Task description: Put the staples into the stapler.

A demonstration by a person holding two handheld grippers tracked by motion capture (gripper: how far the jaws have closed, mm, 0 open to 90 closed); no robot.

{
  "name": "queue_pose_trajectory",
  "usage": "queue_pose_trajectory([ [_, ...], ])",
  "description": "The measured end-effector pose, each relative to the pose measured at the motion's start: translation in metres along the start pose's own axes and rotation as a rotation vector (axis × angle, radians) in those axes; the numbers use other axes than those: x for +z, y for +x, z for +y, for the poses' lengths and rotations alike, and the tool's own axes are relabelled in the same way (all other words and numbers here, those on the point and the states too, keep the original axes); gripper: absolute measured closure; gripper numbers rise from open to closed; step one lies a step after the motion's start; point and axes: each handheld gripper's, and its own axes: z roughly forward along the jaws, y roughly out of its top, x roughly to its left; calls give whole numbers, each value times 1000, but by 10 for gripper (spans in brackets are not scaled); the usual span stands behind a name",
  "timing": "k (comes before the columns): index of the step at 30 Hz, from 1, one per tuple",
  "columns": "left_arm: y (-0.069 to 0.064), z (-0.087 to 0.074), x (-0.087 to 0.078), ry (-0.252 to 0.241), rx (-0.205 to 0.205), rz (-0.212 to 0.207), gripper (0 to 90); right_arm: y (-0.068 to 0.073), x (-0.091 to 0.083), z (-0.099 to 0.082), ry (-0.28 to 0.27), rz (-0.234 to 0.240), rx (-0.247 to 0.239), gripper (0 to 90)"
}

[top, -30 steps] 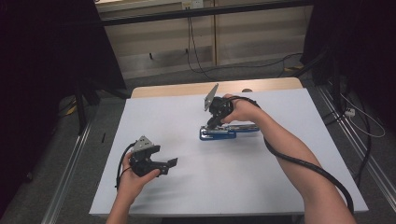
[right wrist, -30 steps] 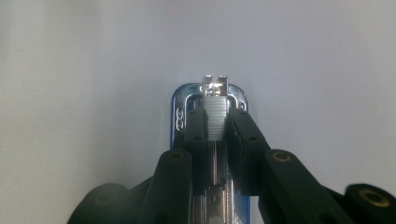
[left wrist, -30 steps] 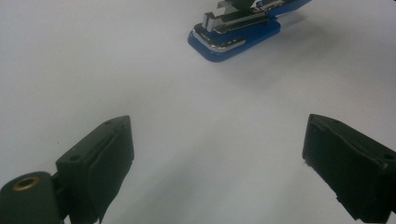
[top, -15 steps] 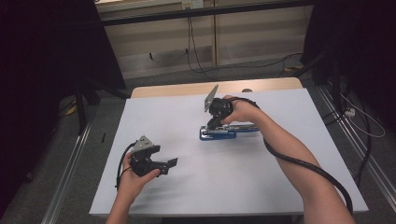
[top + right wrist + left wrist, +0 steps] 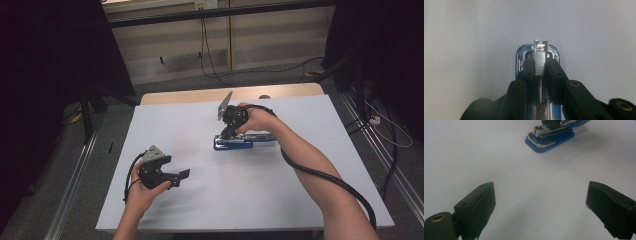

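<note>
tabletop [image 5: 300, 200]: big white surface, and the blue stapler is pretty much the only object lying on it, so I'll use that as the landmark for everything.

stapler [image 5: 239, 142]: blue base with chrome top, lying flat around the middle of the tabletop, nose pointing toward the person's left. Looks like the top arm is swung up off the base, but I can't say for sure.

right gripper [image 5: 231, 131]: sitting right on the stapler, coming down from above. In the right gripper view its jaws are squeezed in on both sides of the metal staple channel [image 5: 539, 63], so it's clamped on the stapler's upper part.

left gripper [image 5: 181, 175]: well off to the near-left of the stapler, hovering over bare tabletop, jaws spread wide with nothing between them.

step in hand: I'd say the right side has its grasp on the stapler and is working the top.

next move: probably needs the left gripper to come over and pin the blue base so it doesn't slide or tip.
</note>
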Motion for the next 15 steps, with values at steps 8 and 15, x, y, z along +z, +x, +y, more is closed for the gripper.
queue_pose_trajectory([
  [8, 0, 0, 0, 3, 0, -1, 90, -1, -1, -2, -1, 5, 14, 790],
  [15, 0, 0, 1, 6, 2, 0, 90, 0, -2, -2, 0, 8, 19, 790],
])
